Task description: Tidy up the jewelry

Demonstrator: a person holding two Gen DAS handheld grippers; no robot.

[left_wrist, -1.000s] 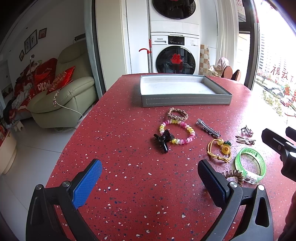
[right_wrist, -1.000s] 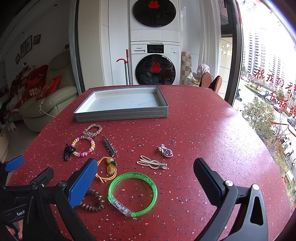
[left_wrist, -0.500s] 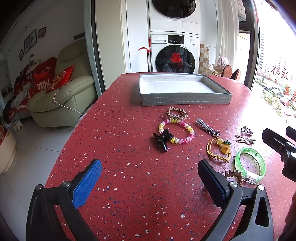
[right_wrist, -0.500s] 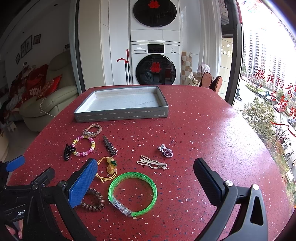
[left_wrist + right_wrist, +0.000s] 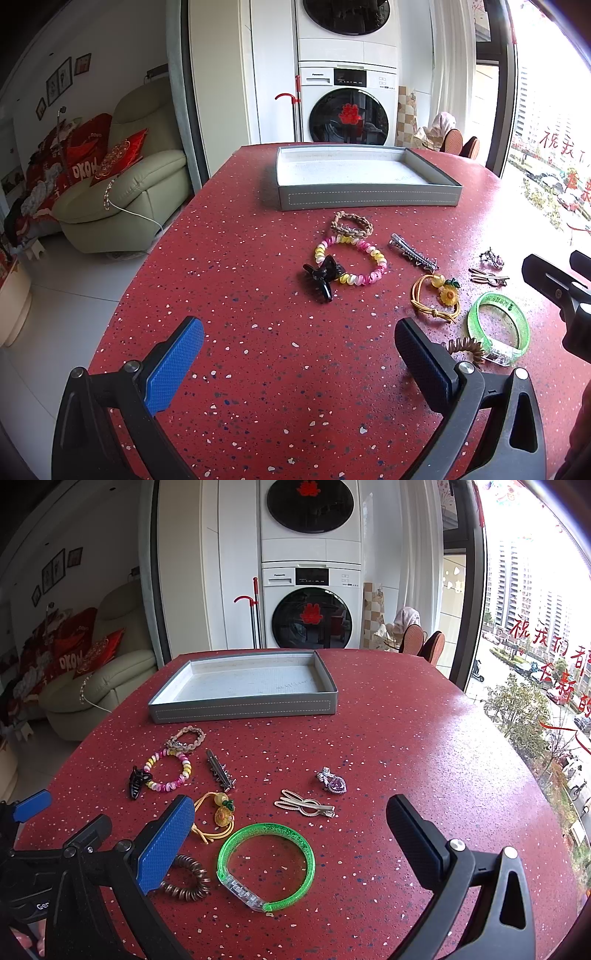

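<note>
On the red speckled tabletop (image 5: pixel 406 738) nothing has yet gone into the shallow grey rectangular tray (image 5: pixel 243 706), which sits at the far side with its long edge facing the grippers. All the jewelry lies loose on the near side of it. The right gripper (image 5: pixel 291 836) hangs with its jaws spread wide and nothing between them; the left gripper (image 5: pixel 299 354) is likewise spread and empty, over bare table.

The relation that matters is the one between the right gripper and the translucent green plastic bangle (image 5: pixel 266 866). The bangle lies flat directly ahead of and just below the right gripper's open span, closer to the blue-padded finger than to the black one. In the left wrist view that same bangle (image 5: pixel 498 326) is off to the far right, beyond the left gripper's black finger, so the right hand is plainly the nearer. The bangle's clear clasp section faces the near side, and its ring opens upward, so a grasp probably needs one finger inside the hoop or both across its rim.

A brown coiled spiral hair tie (image 5: pixel 186 878) rests just beside the bangle, partly behind the blue pad, and could get nudged
</note>
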